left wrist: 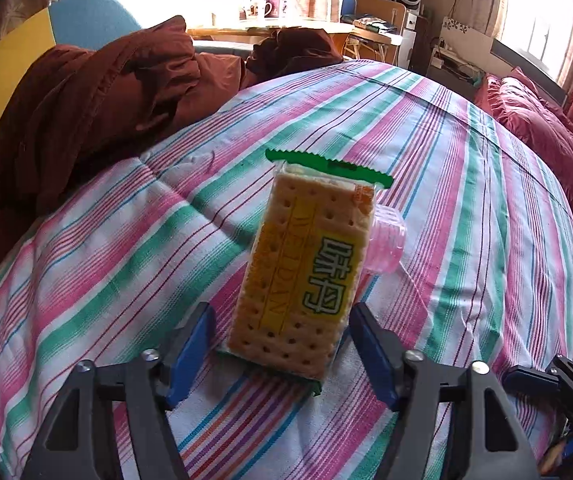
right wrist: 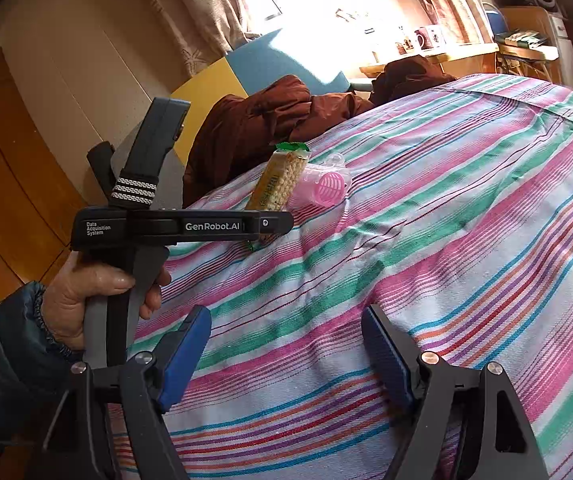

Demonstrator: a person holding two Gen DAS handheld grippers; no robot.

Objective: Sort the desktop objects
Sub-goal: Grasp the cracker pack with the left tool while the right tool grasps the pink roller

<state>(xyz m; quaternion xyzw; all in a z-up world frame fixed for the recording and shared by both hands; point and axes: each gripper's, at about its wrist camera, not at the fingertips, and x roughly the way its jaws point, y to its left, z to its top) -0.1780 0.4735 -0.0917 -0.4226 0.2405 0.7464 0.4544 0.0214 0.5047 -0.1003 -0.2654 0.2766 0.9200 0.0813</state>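
Note:
A clear-wrapped cracker pack (left wrist: pixel 298 268) with a yellow label and green sealed ends stands tilted on the striped bedspread (left wrist: pixel 466 208), leaning against a pink plastic hair roller (left wrist: pixel 386 240). My left gripper (left wrist: pixel 282 350) is open, with the pack's lower end between its blue pads and a small gap on each side. In the right wrist view the cracker pack (right wrist: pixel 282 180) and the pink roller (right wrist: pixel 328 188) lie further off, to the left. My right gripper (right wrist: pixel 286 356) is open over bare bedspread (right wrist: pixel 446 240). A hand (right wrist: pixel 82 296) holds the left gripper's body (right wrist: pixel 182 226).
A crumpled dark red quilt (left wrist: pixel 98 112) lies at the bed's far left edge. A second bed with red bedding (left wrist: pixel 542 120) stands to the right. A wooden desk with mugs (left wrist: pixel 262 10) is beyond the bed. A yellow and blue headboard (right wrist: pixel 222 76) lies behind the quilt.

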